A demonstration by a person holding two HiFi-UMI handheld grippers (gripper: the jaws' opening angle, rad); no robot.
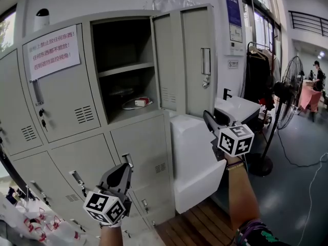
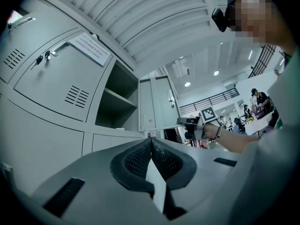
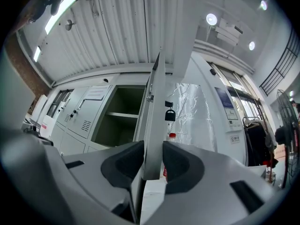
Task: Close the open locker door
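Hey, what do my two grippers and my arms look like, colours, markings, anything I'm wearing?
The left gripper and right gripper are grey wedges with dark pads. Each carries a white cube with black square markers. A thin band circles the right wrist.

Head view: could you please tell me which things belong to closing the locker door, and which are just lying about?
Job: open locker door; right gripper, clamped on its edge; open compartment.
Lying about: left gripper, shut and empty; floor fan; clothes rack; white box; paper notice.
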